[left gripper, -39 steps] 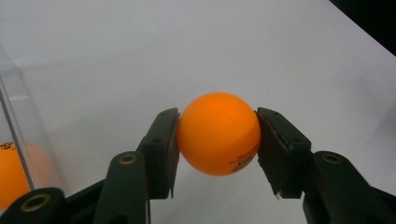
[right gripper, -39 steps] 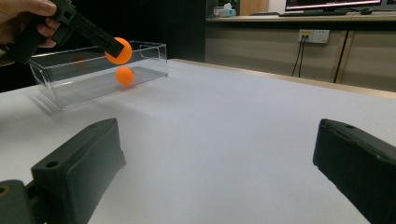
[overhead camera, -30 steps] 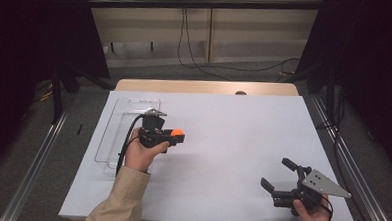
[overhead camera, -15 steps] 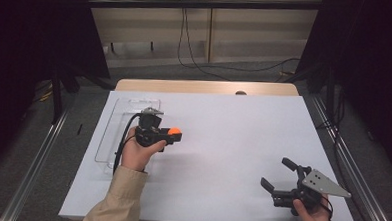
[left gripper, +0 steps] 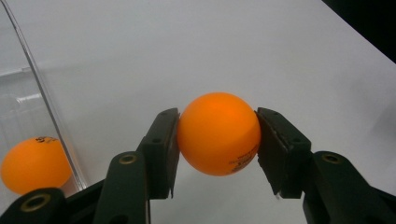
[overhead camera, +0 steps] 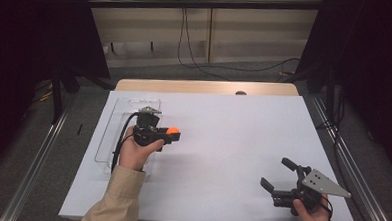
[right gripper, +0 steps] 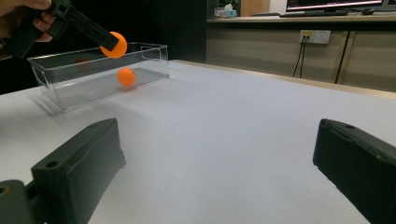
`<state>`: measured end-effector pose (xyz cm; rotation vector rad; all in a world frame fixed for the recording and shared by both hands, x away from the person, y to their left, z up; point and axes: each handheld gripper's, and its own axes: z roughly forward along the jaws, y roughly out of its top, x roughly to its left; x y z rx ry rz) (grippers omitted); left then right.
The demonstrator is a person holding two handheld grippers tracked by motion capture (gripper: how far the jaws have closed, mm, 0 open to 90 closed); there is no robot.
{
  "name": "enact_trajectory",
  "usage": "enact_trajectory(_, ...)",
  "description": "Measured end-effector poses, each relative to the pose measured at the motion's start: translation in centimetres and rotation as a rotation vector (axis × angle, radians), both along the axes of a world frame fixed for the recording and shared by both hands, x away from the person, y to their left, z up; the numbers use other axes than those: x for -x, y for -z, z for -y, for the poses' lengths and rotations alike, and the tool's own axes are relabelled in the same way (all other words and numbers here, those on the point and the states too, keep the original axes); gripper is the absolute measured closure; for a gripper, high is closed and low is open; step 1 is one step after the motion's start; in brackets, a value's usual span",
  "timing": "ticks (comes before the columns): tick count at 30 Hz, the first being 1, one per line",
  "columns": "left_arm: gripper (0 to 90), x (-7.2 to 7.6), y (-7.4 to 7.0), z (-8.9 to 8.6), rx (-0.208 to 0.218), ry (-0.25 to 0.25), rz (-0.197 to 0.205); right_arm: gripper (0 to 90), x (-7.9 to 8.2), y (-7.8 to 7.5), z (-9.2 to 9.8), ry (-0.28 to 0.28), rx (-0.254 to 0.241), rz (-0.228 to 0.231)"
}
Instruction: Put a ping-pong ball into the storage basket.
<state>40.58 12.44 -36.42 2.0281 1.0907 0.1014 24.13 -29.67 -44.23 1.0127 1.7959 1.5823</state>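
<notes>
My left gripper (overhead camera: 173, 135) is shut on an orange ball (overhead camera: 172, 131), held in the air just right of a clear plastic box (overhead camera: 126, 107) at the table's left. In the left gripper view both pads press the ball (left gripper: 218, 133) from the sides, and a second orange ball (left gripper: 35, 163) lies inside the box behind its clear wall (left gripper: 42, 88). My right gripper (overhead camera: 275, 172) rests near the front right corner, open with nothing between its jaws. From the right gripper view (right gripper: 219, 163) I see the held ball (right gripper: 115, 44) above the box rim and the other ball (right gripper: 126, 77) on the box floor.
The white table top (overhead camera: 233, 137) spreads wide between the two grippers. A wooden strip (overhead camera: 205, 87) runs along its far edge. Metal rails (overhead camera: 37, 153) flank the table on both sides, and cables hang on the back wall.
</notes>
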Motion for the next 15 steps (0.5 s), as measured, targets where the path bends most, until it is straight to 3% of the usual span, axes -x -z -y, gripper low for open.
enact_trajectory(15,51.0,-0.08,-0.29,-0.46,-0.004,0.003,0.007,0.8,-0.04,0.02,-0.07,-0.002,0.000,-0.001)
